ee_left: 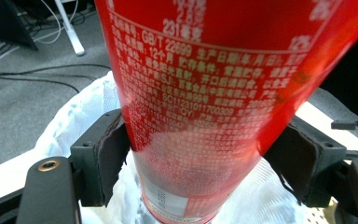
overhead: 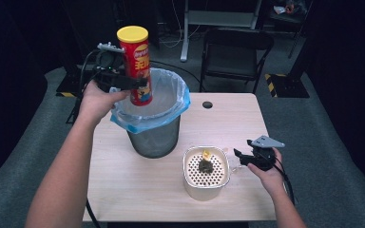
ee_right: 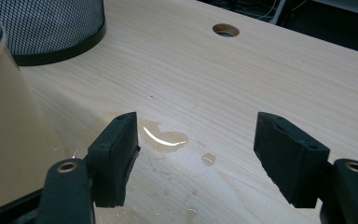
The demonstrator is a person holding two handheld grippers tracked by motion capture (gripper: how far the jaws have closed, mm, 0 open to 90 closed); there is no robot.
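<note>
A tall red chip can (overhead: 136,64) with a yellow lid and white print stands upright over the lined mesh bin (overhead: 154,128), clamped in the left gripper (overhead: 134,83), while the right gripper (overhead: 239,158) hovers empty, jaws apart, beside the cream strainer pot (overhead: 205,186).

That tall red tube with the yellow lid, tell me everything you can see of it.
The red tube is a tall, glossy snack can with a yellow lid, cartoon artwork on one side and fine white print on the other. It stands upright, clamped at its lower half by the left gripper, its base hanging over the bag-lined mesh bin.
</note>
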